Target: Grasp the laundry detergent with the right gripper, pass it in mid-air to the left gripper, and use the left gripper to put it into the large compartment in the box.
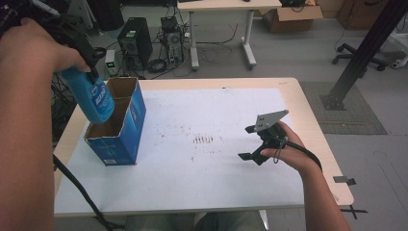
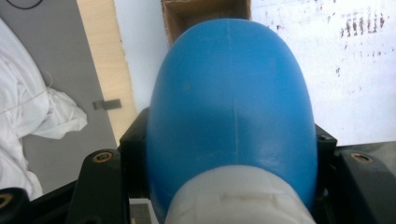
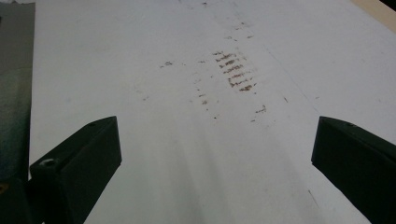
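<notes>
The left hand-held gripper is clamping a blue bottle by its neck, base tilting down-right over the open blue carton, while the right hand-held gripper is gaping empty above the desk.

Blue bottle with white cap; blue box, brown cardboard inside; white sheet with brown smudges; black jaws on both grippers.

Blue plastic bottle, white cap end up, label on side, tilted, base down over open top of blue cardboard box. Box upright, flaps open, brown inside, left of frame in high view.
</notes>
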A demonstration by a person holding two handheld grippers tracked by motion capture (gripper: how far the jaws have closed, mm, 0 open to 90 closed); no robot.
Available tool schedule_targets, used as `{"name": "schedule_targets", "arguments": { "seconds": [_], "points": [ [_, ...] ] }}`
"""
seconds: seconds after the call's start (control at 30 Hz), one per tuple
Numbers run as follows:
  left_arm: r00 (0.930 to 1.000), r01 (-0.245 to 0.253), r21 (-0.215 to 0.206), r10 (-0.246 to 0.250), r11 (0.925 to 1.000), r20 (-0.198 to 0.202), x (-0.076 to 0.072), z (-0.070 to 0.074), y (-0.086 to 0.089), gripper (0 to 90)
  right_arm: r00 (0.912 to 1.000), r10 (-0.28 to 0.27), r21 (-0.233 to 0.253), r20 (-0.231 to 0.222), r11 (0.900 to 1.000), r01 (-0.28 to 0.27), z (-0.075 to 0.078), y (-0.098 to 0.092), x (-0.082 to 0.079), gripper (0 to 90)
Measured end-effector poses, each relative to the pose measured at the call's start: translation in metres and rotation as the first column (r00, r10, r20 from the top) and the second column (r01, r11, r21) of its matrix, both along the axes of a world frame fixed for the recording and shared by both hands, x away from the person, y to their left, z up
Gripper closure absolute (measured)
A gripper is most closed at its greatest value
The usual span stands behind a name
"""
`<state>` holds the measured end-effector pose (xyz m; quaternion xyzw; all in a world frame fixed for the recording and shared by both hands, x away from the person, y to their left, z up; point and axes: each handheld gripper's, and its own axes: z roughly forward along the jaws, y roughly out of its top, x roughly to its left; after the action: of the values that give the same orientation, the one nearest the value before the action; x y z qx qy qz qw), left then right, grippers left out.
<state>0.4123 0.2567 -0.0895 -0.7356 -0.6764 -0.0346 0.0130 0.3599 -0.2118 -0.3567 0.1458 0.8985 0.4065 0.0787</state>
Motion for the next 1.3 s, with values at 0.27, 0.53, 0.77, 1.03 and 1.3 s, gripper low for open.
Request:
{"name": "schedule_targets", "arguments": {
  "seconds": [0.27,0.53,0.77,1.03,1.3],
  "points": [
    [0.9992,-0.039,-0.002,0.039,0.9992,0.001,0.008,-0.012,0.005,38.7,1.0,-0.008,0.001,-0.004,1.0,0.008,-0.002,-0.002,-0.001,1.5],
    [0.9987,-0.05,0.003,0.05,0.9987,-0.005,0.013,-0.028,0.007,38.7,0.9999,-0.005,0.006,-0.012,1.0,0.005,-0.006,-0.001,0.001,1.5],
    [0.9986,-0.051,-0.008,0.05,0.9987,-0.013,0.014,-0.04,0.01,38.7,0.9998,-0.004,0.008,-0.019,1.0,0.004,-0.009,0.001,0.001,1.5],
    [0.9986,-0.042,-0.013,0.041,0.9991,-0.033,0.017,-0.063,0.008,38.7,0.9998,-0.004,0.013,-0.021,1.0,0.004,-0.009,0.001,0.0,1.5],
    [0.9981,-0.042,-0.007,0.041,0.9991,-0.046,0.019,-0.084,0.007,38.7,0.9997,-0.002,0.017,-0.023,1.0,0.003,-0.01,0.0,-0.001,1.5]
  ]
}}
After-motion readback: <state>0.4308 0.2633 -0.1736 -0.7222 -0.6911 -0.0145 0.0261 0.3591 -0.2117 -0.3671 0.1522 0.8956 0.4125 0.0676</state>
